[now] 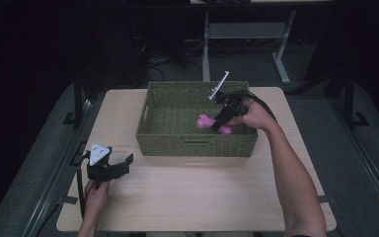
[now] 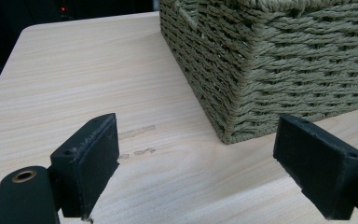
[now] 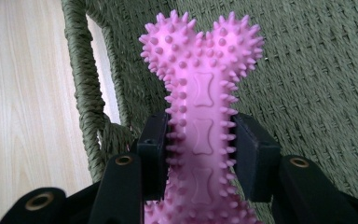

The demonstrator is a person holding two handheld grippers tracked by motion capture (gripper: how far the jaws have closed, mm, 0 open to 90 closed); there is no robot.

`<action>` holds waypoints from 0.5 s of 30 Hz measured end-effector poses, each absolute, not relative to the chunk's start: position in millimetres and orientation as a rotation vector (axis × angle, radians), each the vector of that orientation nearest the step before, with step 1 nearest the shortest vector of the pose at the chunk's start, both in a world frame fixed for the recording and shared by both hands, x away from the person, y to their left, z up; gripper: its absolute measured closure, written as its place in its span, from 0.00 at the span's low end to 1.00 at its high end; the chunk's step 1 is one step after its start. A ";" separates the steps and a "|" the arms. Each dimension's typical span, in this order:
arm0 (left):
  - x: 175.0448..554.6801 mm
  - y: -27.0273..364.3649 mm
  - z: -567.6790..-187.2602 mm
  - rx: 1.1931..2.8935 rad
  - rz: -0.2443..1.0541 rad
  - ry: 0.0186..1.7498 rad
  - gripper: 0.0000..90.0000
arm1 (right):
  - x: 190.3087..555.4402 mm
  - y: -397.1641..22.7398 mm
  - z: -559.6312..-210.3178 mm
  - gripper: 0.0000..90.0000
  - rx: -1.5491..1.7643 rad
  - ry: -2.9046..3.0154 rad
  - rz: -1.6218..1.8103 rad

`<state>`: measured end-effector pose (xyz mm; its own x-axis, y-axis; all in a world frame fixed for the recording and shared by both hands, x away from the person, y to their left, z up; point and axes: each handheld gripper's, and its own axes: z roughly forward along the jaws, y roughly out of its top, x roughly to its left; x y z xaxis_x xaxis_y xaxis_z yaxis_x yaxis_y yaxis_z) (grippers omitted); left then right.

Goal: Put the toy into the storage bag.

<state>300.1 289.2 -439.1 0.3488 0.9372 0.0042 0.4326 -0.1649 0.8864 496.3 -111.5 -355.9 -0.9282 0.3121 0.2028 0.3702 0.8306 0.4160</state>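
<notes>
The right forearm reaches from 5 o'clock up over the table (image 1: 202, 197), dipping the right gripper (image 1: 221, 121) into the woven green basket (image 1: 168, 140) at 12 o'clock. Its fingers (image 3: 256, 154) clamp the shaft of a spiky pink bone-shaped toy (image 3: 200, 93). The left gripper (image 1: 116, 168) rests at 8 o'clock, fingers (image 2: 91, 158) spread wide, empty.

Table (image 2: 74, 84): pale wood-grain top, smooth, matt. Basket (image 2: 279, 70): coarse woven olive cord, rough. Bone toy (image 3: 200, 93): pink rubbery plastic, spiky nubs, slight sheen. Right gripper (image 3: 200, 154) and left gripper (image 2: 200, 158) pads: matt black, brass-coloured eyelets.
</notes>
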 end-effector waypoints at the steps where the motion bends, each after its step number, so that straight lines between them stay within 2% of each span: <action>1: 300.1 289.2 -439.1 1.758 0.743 1.218 0.15 | 496.5 -111.7 -356.0 0.65 -0.542 -2.882 -0.697; 15: 299.9 289.9 -439.0 1.754 0.743 1.222 0.15 | 498.6 -111.6 -359.8 0.65 -0.551 -2.878 -0.690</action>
<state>299.9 289.9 -439.0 0.3458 0.9383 0.0014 0.4325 -0.1607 0.8872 498.6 -111.6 -359.8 -0.9247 0.3184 0.2089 0.3785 0.8288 0.4121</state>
